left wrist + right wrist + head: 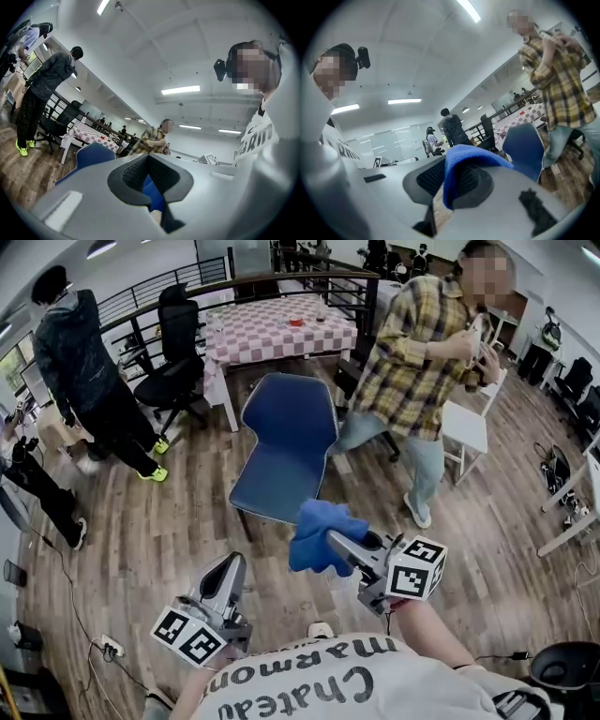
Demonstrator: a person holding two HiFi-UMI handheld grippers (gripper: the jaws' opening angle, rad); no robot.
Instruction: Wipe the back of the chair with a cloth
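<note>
A person in a pale shirt with dark lettering that appears to read "Chateau Marmon", cut off at the picture's edge, holds two grey, smooth-shelled grippers over a wood-plank floor [169, 521]. The right gripper [336, 542] has its ribbed black pads clamped on a soft, fleecy blue cloth [323, 535], which bunches and drapes over the jaw tips. The left gripper [234, 561] carries nothing, and its jaws are drawn together at the tips. Each gripper bears a cube of black-and-white square markers.

The blue chair [281, 442], a smooth moulded shell on dark legs, stands ahead on the floor, its back turned away from the person and apart from the cloth. Behind it are a table [281, 329] under a red-and-white checked cover and a black office chair [173, 371]. A bystander in a yellow plaid shirt [412, 362] stands at right, and another in dark clothes [89, 371] at left.
</note>
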